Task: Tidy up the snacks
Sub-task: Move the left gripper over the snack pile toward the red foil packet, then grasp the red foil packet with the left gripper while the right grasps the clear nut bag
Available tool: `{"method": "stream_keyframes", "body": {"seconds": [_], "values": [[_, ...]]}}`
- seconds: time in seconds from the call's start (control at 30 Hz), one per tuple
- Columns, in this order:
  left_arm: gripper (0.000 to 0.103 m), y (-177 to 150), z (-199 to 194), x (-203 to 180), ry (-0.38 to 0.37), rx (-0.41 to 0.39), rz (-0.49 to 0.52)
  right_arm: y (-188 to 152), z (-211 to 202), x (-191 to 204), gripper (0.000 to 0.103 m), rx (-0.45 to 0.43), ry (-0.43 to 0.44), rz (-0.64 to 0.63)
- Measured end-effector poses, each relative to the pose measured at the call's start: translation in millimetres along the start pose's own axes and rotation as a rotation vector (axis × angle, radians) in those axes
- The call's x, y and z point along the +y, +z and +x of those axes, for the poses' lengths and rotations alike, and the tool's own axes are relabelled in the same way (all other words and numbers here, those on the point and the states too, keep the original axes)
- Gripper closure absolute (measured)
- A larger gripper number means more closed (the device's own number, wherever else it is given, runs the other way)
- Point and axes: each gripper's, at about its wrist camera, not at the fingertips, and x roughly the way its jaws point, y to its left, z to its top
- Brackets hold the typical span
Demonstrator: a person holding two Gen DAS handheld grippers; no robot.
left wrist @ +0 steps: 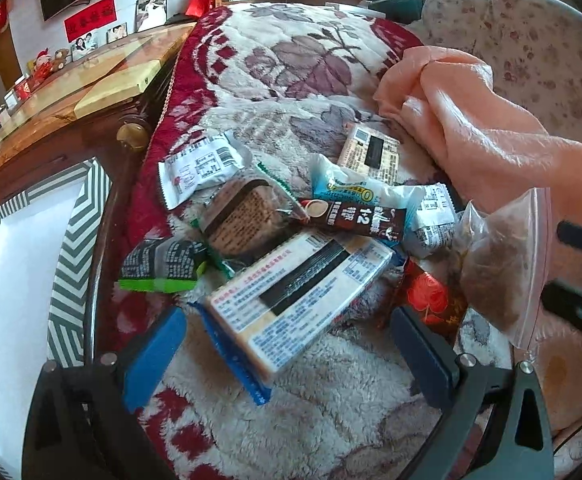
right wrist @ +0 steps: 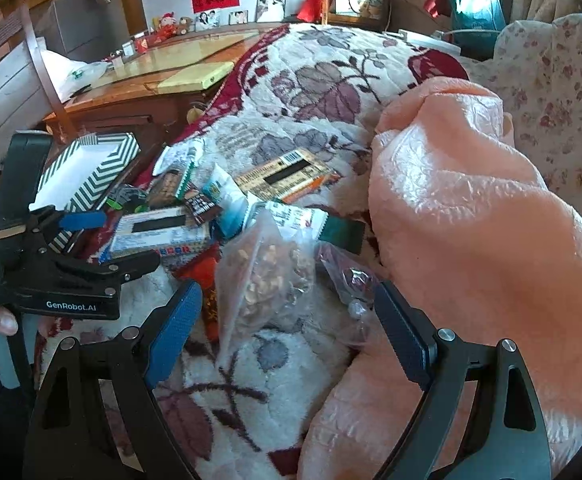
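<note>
- Many snack packs lie in a heap on the flowery blanket on the bed.
- The left gripper hangs over a long white biscuit pack, its blue fingers spread wide and holding nothing.
- The right gripper is spread wide too, around a clear bag of nuts.
- A striped box sits beside the heap.

Bright daylight, seemingly from the far side; fisheye-bent edges, slight blur.
</note>
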Motion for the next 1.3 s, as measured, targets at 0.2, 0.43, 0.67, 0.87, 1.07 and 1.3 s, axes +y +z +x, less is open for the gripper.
{"method": "stream_keyframes", "body": {"seconds": [0.2, 0.43, 0.67, 0.87, 1.07, 1.3], "values": [[0.000, -4, -6, -13, -0.018, 0.023, -0.037, -1, 2, 2, 0.015, 0.016, -0.034, -0.028], [0.000, -4, -4, -31, 0.031, 0.063, -0.208, 2, -6, -30, 0.015, 0.009, -0.068, 0.081], [0.001, 5, 4, -45, 0.021, 0.107, -0.306, 4, -13, -40, 0.015, 0.001, -0.068, 0.119], [0.001, 3, 6, -60, -0.007, 0.129, -0.343, 4, -14, -51, 0.015, -0.003, -0.061, 0.168], [0.001, 5, 19, -65, -0.037, 0.176, -0.374, 3, -15, -57, 0.015, -0.007, -0.051, 0.204], [0.027, 0, 28, -57, -0.054, 0.205, -0.383, 4, -15, -60, 0.015, -0.004, -0.048, 0.207]]}}
